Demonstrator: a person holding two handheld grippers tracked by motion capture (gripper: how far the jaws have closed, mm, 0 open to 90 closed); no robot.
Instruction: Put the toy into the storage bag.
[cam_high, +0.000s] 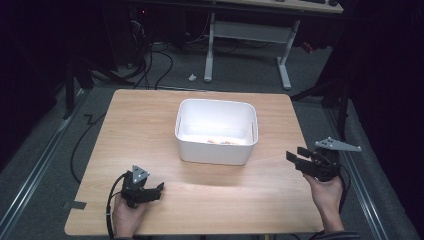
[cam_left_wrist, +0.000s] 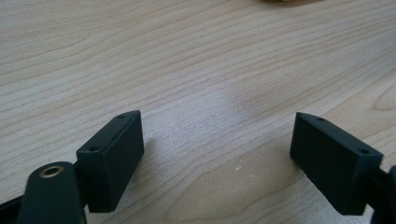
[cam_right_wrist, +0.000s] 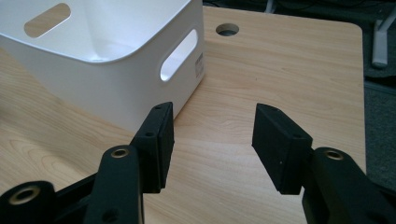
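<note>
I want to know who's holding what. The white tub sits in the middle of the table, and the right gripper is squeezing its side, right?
Not quite. The right gripper is open and holds nothing, beside the white tub, as the right gripper view shows. The tub does sit mid-table.

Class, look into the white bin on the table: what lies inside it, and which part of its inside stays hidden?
Inside the white bin, small pale orange items lie on the floor by the near wall, too small to identify. That near wall covers the floor strip just behind it.
</note>
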